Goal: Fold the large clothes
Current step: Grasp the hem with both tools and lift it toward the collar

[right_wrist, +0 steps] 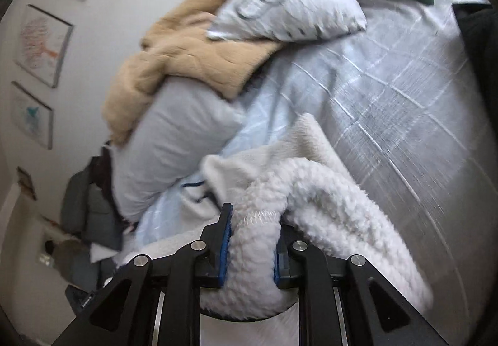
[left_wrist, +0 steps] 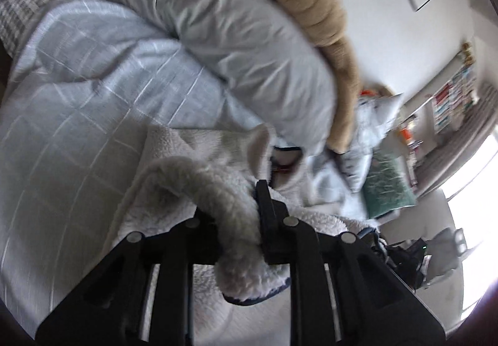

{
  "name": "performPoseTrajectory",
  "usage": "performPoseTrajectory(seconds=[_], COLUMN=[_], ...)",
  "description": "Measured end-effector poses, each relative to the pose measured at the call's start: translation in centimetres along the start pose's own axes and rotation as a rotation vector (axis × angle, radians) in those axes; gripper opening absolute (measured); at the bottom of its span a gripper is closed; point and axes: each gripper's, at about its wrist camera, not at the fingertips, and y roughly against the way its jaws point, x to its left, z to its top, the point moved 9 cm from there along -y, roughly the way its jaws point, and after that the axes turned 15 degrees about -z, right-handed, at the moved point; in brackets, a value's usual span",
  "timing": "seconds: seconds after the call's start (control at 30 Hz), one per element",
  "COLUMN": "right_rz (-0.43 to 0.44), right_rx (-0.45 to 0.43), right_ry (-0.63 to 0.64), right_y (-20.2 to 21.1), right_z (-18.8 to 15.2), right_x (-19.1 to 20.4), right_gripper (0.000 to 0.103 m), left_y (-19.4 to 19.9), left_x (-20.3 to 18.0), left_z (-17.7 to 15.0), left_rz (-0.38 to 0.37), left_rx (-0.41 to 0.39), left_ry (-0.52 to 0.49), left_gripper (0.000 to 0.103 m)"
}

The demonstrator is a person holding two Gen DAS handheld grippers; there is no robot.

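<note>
On the left, the left tool [left_wrist: 236, 221] is clamping a bunched edge of the white fleece garment [left_wrist: 199, 177], which is lying on the bed [left_wrist: 77, 97]. To the right, the right tool [right_wrist: 252, 240] is pinching another thick fold. It looks mid-fold: next, both probably need carrying across together. No containers are showing.

My left gripper [left_wrist: 236, 221]: matte black linkage arms, triangular cut-outs, round silver pivot screws, black fingers [left_wrist: 264, 209]. My right gripper [right_wrist: 252, 240]: same black frame and silver screws, fingers [right_wrist: 224, 240] lined with blue pads
</note>
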Motion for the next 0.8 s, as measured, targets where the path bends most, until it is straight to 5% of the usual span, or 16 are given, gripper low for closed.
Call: performPoseTrajectory(seconds=[0.23, 0.5, 0.57, 0.63, 0.7, 0.8], right_rz=[-0.073, -0.075, -0.059, -0.037, -0.011, 0.002], right_rx=[0.052, 0.003, 0.039, 0.070, 0.082, 0.034], right_ry=[0.062, 0.187, 0.177, 0.158, 0.128, 0.048], right_y=[-9.6, -9.9, -9.6, -9.0, -8.0, -5.5], right_z=[0.4, 0.1, 0.3, 0.6, 0.9, 2.2], right_x=[-2.3, -1.4, -1.4, -1.3, -1.3, -1.8], right_gripper=[0.024, 0.029, 0.031, 0.034, 0.041, 0.066], left_y=[-6.9, -6.6, -6.0, -4.4, -2.3, 0.1], left_x=[7.6, 7.2, 6.6, 6.1, 5.5, 5.3], left_z=[-1.0, -1.5, -1.2, -0.8, -0.1, 0.7], left_rz=[0.079, 0.056, 0.065, 0.110, 0.148, 0.188], left_rx=[0.081, 0.103, 0.115, 0.102, 0.066, 0.053], left_ry=[0.042, -0.023, -0.021, -0.030, -0.071, -0.092], left_gripper=[0.030, 0.034, 0.041, 0.071, 0.077, 0.080])
